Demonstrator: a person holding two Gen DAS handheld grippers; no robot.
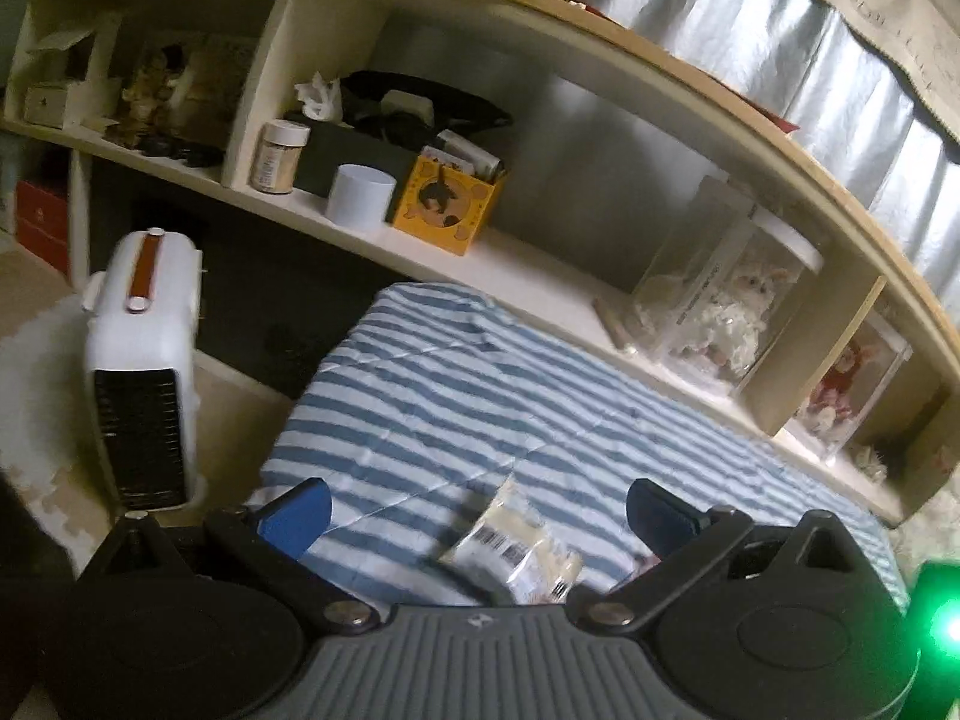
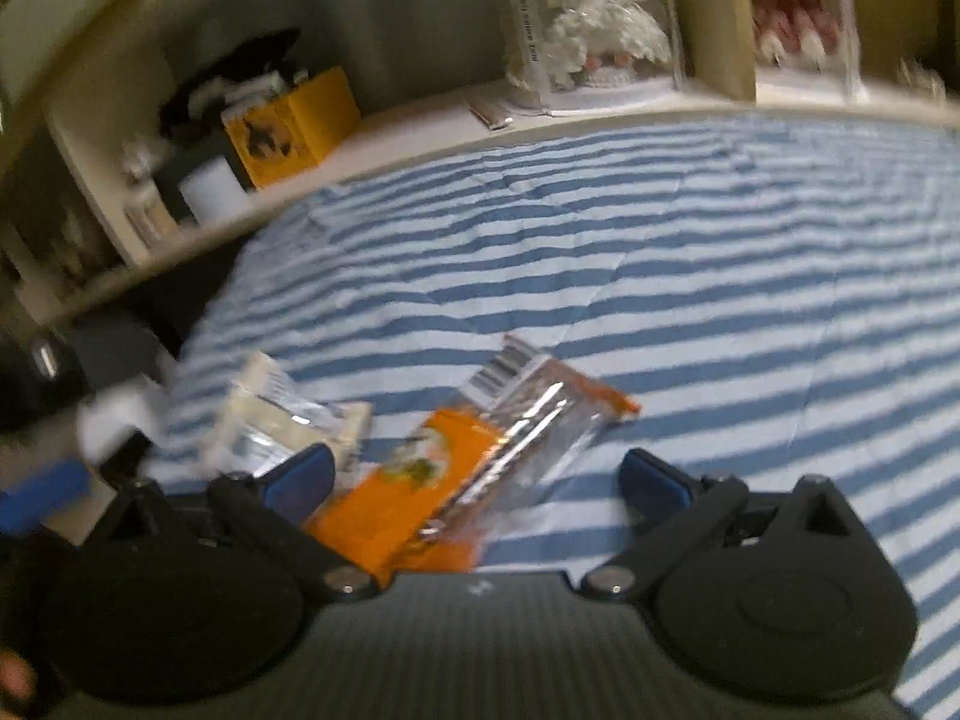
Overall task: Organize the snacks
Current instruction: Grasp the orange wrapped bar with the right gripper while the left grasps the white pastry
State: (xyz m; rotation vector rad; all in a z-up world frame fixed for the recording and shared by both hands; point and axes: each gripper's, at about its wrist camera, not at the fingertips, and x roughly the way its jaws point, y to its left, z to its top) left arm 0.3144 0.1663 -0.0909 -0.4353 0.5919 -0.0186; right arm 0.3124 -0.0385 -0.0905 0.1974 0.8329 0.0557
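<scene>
Left tool (image 1: pixel 477 513): fingers spread wide, gripping nothing, above the bed (image 1: pixel 480 396).
Right tool (image 2: pixel 474 480): fingers spread wide, nothing between them.
Pale pack (image 1: pixel 516 546): lying on the striped cover near the bed's left edge.
Orange pack (image 2: pixel 474 462): just beside the pale pack, silver side partly up.
Shelf (image 1: pixel 540 276): along the bed's far edge.

On your blue-and-white striped bedspread (image 2: pixel 660 252) lie an orange-and-silver snack packet (image 2: pixel 474 450) and a cream one (image 1: pixel 516 546); behind the bedspread, a yellow box (image 1: pixel 447 204).
</scene>
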